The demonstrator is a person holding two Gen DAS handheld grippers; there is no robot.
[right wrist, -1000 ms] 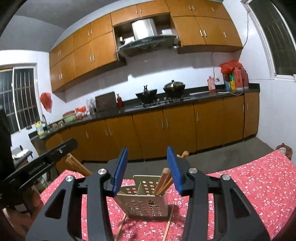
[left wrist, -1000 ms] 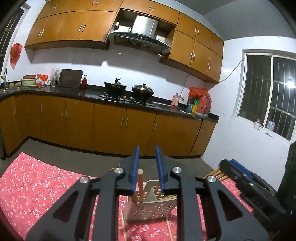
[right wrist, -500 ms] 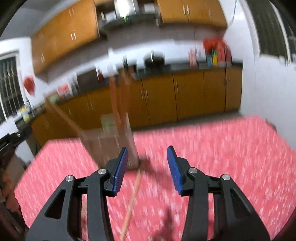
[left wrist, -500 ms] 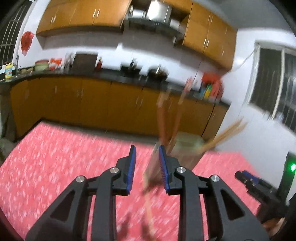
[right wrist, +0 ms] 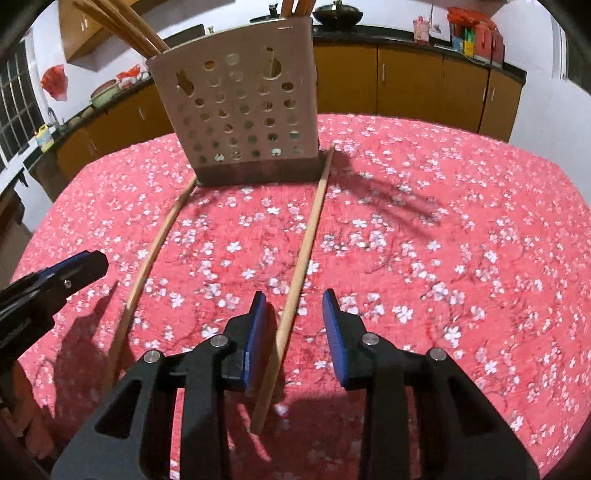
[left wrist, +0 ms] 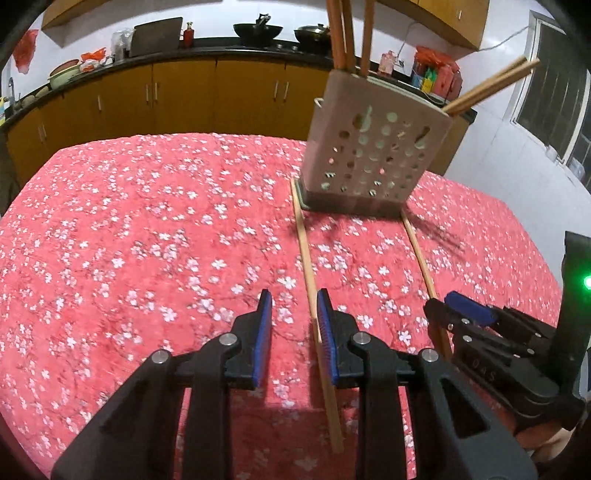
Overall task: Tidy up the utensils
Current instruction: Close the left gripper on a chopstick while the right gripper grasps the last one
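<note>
A perforated beige utensil holder stands on the red floral tablecloth and holds several wooden chopsticks. Two loose chopsticks lie on the cloth in front of it. My left gripper is open just above the left chopstick, which runs beside its right finger. My right gripper is open over the right chopstick, which passes between its fingers. The right gripper also shows in the left wrist view, by the second chopstick. The left gripper's tip shows in the right wrist view.
The other loose chopstick lies to the left in the right wrist view. Wooden kitchen cabinets and a dark counter with pots run behind the table. A window is at the right.
Both grippers have dropped from above the holder and pulled back to the table's near side. The left gripper no longer holds a chopstick; both are now low over the loose chopsticks.
</note>
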